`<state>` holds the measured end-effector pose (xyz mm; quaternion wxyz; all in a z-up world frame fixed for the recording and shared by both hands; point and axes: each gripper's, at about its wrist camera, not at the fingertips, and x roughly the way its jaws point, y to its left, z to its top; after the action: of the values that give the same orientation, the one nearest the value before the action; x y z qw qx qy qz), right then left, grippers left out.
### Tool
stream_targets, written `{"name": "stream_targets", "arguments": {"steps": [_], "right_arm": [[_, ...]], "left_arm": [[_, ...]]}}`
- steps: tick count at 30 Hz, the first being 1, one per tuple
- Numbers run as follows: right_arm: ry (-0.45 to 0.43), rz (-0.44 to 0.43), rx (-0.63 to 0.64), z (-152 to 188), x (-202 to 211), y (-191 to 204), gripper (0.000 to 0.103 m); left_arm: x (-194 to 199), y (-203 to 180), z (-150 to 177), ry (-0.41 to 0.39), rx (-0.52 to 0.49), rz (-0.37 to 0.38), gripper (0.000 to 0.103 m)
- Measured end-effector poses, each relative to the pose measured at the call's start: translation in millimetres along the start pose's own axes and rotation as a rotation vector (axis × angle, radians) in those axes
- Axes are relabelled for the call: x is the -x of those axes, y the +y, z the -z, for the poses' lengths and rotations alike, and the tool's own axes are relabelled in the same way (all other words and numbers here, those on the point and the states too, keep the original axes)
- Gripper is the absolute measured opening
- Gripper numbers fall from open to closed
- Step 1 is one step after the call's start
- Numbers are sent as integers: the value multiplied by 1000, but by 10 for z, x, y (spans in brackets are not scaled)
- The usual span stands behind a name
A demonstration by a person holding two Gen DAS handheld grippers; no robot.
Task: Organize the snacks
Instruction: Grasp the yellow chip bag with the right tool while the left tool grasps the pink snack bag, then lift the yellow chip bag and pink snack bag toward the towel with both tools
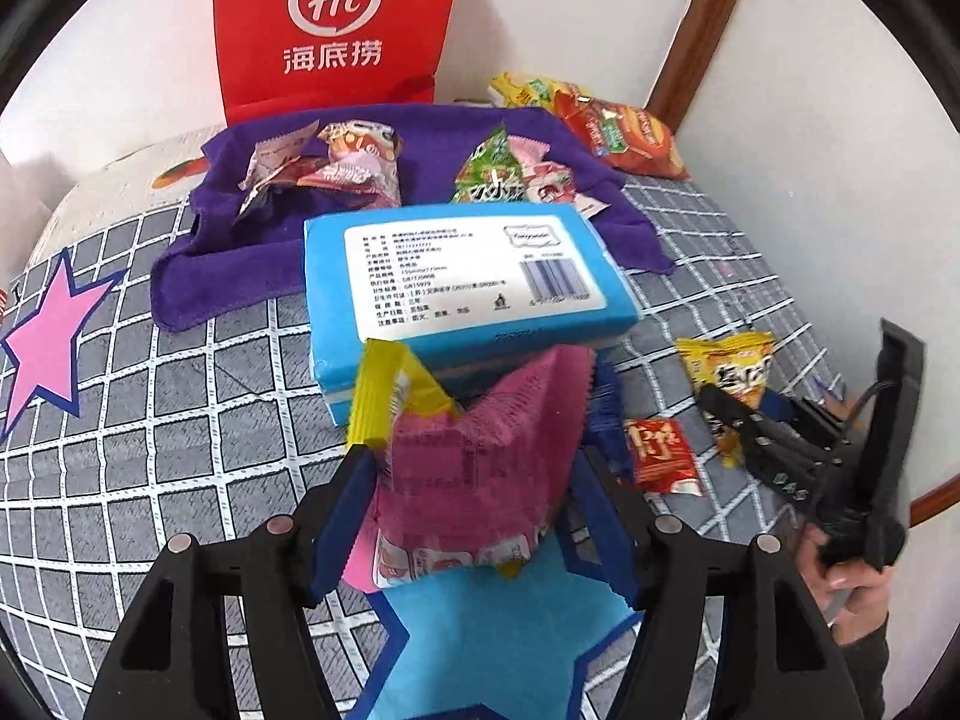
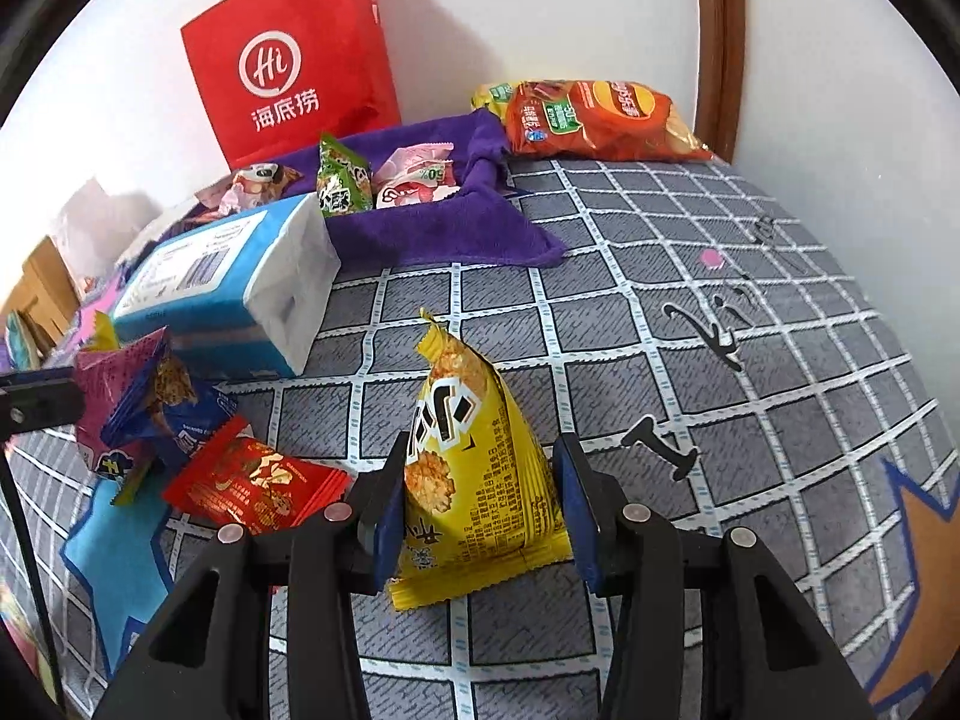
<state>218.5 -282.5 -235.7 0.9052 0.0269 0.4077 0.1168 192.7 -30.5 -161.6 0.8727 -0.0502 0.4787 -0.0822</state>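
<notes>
Left claw (image 1: 474,483) stands apart around a pink foil snack packet (image 1: 480,474) over the grey checked mat (image 1: 180,420). Right claw (image 2: 480,510) is clamped on a yellow triangular snack packet (image 2: 474,462) just above that mat.

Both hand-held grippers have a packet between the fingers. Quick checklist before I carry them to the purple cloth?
1. Right hand-held gripper grip on the yellow packet: ok, both pads sit against its sides.
2. Left hand-held gripper grip on the pink packet: not ok, a gap shows at the right pad, so the packet looks loose.
3. Pink packet picked alone: cannot tell, a yellow wrapper sticks up beside it.
4. Room on the purple cloth: ok, bare cloth shows in front of the packets on it.
5. Path to the cloth: not ok, the blue tissue pack stands between.
</notes>
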Motion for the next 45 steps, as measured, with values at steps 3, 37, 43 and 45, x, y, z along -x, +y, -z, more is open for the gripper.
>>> {"name": "stream_targets", "arguments": {"steps": [3,37,43,45], "right_arm": [[-12,-33,-15,11,-4,-39,46],[-67,-2,1,-326,374,171,44],[-107,-3,13,-634,604,382,44],[-117,-3,13,-739,672,452,44]], "left_arm": [[-105,19,5,11,13,-17,65],[450,431,-27,-111,71,119,60],[621,576,-146,-156,82,126,60],[665,630,-198,-169,86,122,60]]}}
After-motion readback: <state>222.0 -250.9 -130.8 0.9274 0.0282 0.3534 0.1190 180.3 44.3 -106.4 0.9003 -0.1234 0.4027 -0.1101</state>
